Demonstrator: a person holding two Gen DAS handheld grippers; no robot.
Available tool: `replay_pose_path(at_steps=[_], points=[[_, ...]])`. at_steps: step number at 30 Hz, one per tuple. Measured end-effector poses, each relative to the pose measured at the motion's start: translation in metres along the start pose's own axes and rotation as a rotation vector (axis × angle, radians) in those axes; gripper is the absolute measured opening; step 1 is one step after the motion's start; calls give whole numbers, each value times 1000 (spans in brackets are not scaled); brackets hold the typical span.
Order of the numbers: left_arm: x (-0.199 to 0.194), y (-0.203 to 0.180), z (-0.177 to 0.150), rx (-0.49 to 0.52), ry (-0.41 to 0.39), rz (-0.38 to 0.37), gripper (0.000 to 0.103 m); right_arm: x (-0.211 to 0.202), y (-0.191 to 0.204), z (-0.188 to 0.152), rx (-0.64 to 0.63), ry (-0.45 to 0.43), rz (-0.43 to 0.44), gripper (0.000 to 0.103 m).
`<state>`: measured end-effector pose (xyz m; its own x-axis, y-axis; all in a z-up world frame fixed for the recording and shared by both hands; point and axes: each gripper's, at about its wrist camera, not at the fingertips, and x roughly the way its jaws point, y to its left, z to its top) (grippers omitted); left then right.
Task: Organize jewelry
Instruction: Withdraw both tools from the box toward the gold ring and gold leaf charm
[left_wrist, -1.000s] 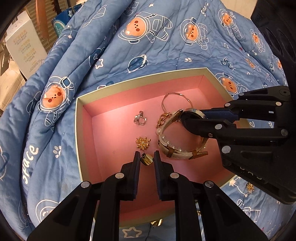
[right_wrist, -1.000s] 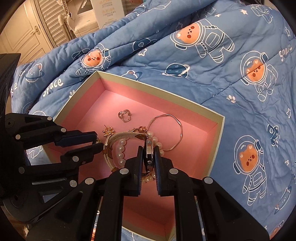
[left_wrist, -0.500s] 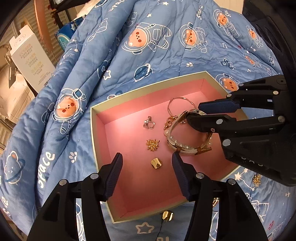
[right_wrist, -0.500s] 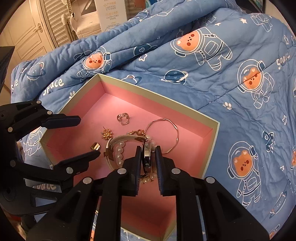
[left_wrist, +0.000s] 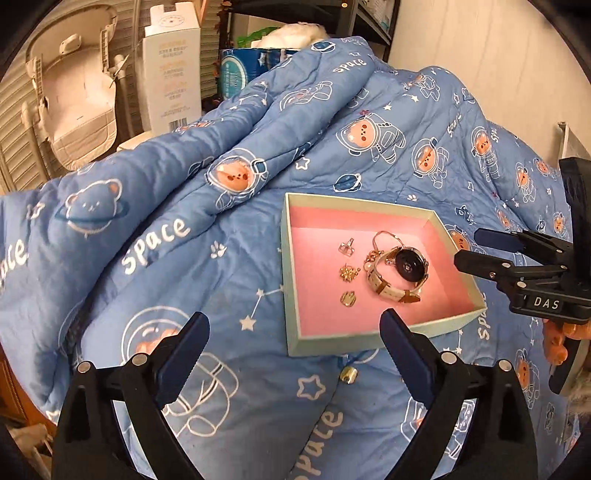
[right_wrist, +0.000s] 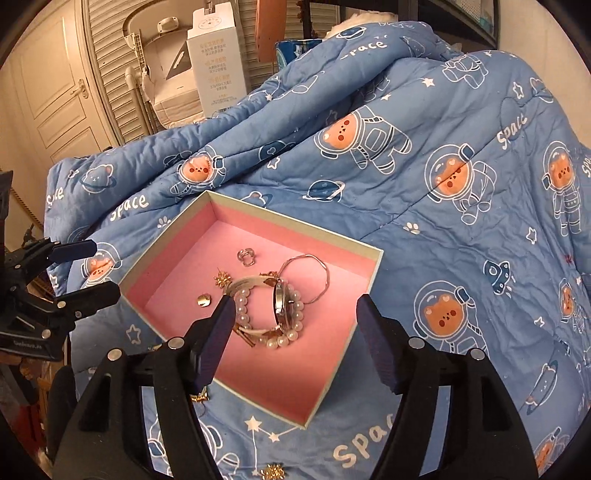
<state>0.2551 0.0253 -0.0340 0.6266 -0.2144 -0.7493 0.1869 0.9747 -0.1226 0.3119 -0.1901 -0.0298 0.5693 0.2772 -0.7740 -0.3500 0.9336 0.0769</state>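
A pink-lined box (left_wrist: 291, 280) (right_wrist: 373, 269) sits on the blue quilt. In it lie a watch (left_wrist: 406, 264) (right_wrist: 280, 299) with a pearl bracelet (right_wrist: 291, 332), a thin bangle (right_wrist: 314, 269), a silver ring (left_wrist: 347, 247) (right_wrist: 246, 256), a gold snowflake earring (left_wrist: 348, 273) (right_wrist: 221, 278) and a small gold piece (left_wrist: 348, 298) (right_wrist: 204, 300). My left gripper (left_wrist: 293, 354) is open and empty, pulled back in front of the box. My right gripper (right_wrist: 295, 339) is open and empty above the box's near side; it also shows in the left wrist view (left_wrist: 480, 247).
A gold piece (left_wrist: 348, 374) lies on the quilt (left_wrist: 166, 258) just outside the box front. Another gold snowflake (right_wrist: 272, 472) and a gold bit (right_wrist: 199, 397) lie on the quilt near my right gripper. Cartons (left_wrist: 171, 70) and a cot stand behind the bed.
The left gripper let go of the small gold piece in the box, opened wide and drew back. The right gripper released the watch, opened and also backed away.
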Motion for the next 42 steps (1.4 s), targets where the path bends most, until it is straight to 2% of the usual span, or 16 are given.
replay_pose_path(at_steps=[8,14,21,25,30,42], points=[[-13,2,-43,-68,-14,-9,93,-24,-11,-45,26,6,27,69],[-19,-16,-65,-61,-55,-8,93,-28,-6,-82,16,30,35,69],[-13,-44,-87,-2,-39,-6,93,-27,5,-116,-21,64,17,69],[-12,-50,-95,-7,-34,-18,93,-23,4,-126,0,88,26,68],[-12,-54,-103,-38,-47,-29,88,-18,3,-134,22,105,23,56],[0,-78,-102,2,-24,-60,70,-11,10,-132,8,110,43,27]])
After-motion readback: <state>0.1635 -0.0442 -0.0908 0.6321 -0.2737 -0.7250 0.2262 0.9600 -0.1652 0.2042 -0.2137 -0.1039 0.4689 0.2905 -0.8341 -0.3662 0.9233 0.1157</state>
